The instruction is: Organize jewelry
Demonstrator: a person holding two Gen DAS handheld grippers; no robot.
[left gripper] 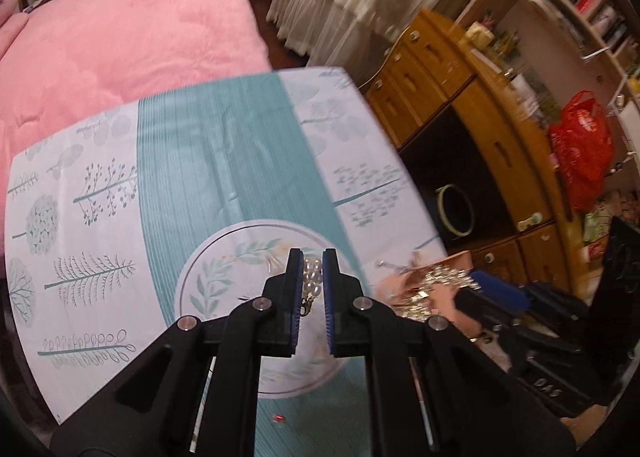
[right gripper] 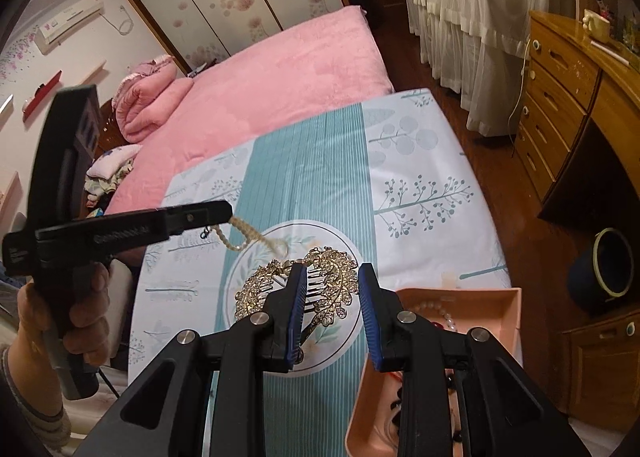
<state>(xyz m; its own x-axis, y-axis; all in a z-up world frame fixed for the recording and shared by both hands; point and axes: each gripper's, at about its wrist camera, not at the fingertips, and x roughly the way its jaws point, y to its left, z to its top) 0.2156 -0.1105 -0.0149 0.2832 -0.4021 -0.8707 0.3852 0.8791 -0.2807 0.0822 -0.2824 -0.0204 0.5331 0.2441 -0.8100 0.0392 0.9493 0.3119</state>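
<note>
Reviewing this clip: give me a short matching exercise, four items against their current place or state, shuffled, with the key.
Items:
1. pearl strand
2. gold hair comb
3. pink tray
4. right gripper

States:
A. jaws apart, nothing gripped
B. lying on the round leaf print of the cloth
C. hanging from the shut left gripper
D. at the table's right edge, beads inside

Pairs: 1-C, 2-B, 3-D, 4-A

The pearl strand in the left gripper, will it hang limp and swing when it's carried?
Probably limp: the pearl strand droops in loops from the shut left gripper. It likely swings as it's carried. Round beads may slip; only a few sit between the pads.
</note>
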